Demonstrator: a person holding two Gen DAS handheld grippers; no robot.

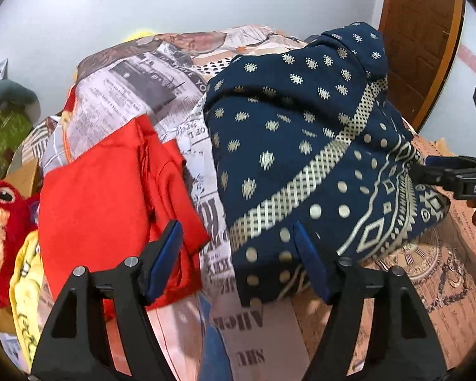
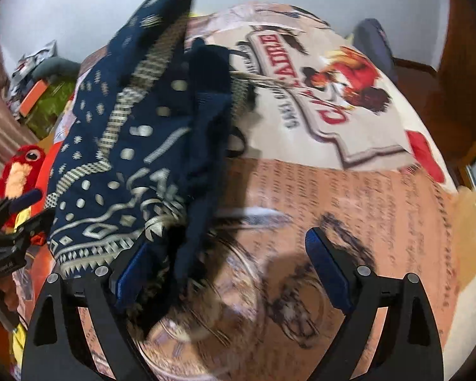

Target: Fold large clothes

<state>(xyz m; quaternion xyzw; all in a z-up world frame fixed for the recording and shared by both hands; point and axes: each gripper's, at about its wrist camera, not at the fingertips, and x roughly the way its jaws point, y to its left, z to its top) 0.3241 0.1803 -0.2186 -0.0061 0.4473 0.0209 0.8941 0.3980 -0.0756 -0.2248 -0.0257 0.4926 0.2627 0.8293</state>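
A navy garment (image 1: 301, 146) with a cream dotted and geometric print lies heaped on the bed. In the left wrist view, one of its lower corners sits between the fingers of my left gripper (image 1: 236, 223), close to the right pad. The left pad stands well clear of it, so the gripper is open. My right gripper (image 2: 228, 238) is open wide over the bedsheet. The navy garment (image 2: 117, 146) rests against its left finger, and a dark fold hangs into the gap. Each gripper shows at the edge of the other's view: the right gripper (image 1: 428, 171) and the left gripper (image 2: 38, 209).
A red garment (image 1: 111, 203) lies left of the navy one on a newspaper-print bedsheet (image 1: 136, 101). A red plush toy (image 1: 0, 216) and a yellow cloth (image 1: 25, 273) sit at the left edge. Wooden furniture (image 1: 422, 31) stands behind; open printed bedsheet (image 2: 349, 190) spreads to the right.
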